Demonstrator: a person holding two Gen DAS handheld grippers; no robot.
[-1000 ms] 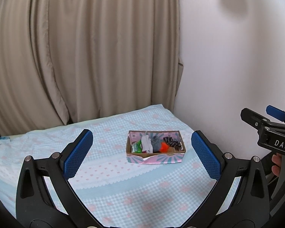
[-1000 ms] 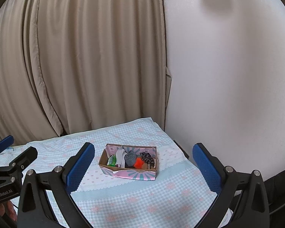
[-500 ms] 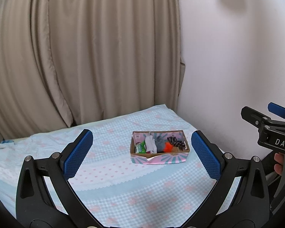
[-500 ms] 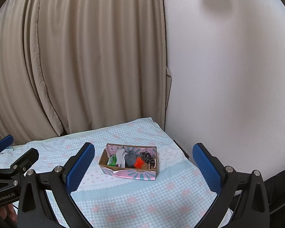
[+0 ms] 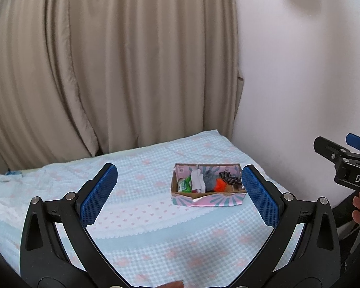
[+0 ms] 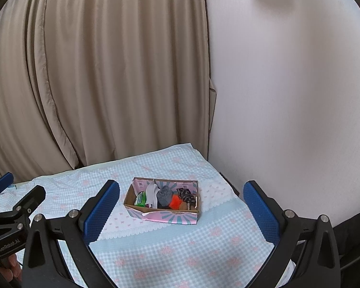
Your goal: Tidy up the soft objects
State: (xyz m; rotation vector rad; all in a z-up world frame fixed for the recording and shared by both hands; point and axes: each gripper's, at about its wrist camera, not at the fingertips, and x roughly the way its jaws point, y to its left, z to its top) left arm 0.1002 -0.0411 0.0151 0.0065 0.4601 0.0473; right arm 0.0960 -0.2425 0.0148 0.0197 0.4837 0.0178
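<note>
A small pink-and-teal cardboard box (image 5: 210, 201) (image 6: 165, 218) sits on the bed and holds several soft items: a green packet (image 6: 141, 199), a white cloth (image 6: 152, 193), a grey sock ball (image 6: 164, 195), an orange fluffy piece (image 6: 175, 202) and a dark patterned piece (image 6: 186, 195). My left gripper (image 5: 178, 193) is open, held well short of the box, nothing between its blue pads. My right gripper (image 6: 181, 207) is open too, back from the box and empty. The right gripper's body shows at the right edge of the left wrist view.
The bed carries a light blue checked cover (image 5: 156, 240) (image 6: 180, 259) with pink bows. Beige curtains (image 5: 108, 72) hang behind it, and a white wall (image 6: 288, 96) borders its right side. A hand (image 5: 358, 210) shows at the right edge.
The left view has swung slightly, so the box has drifted right and sits near the right pad. The right view is nearly unchanged. Both grippers stay open.
</note>
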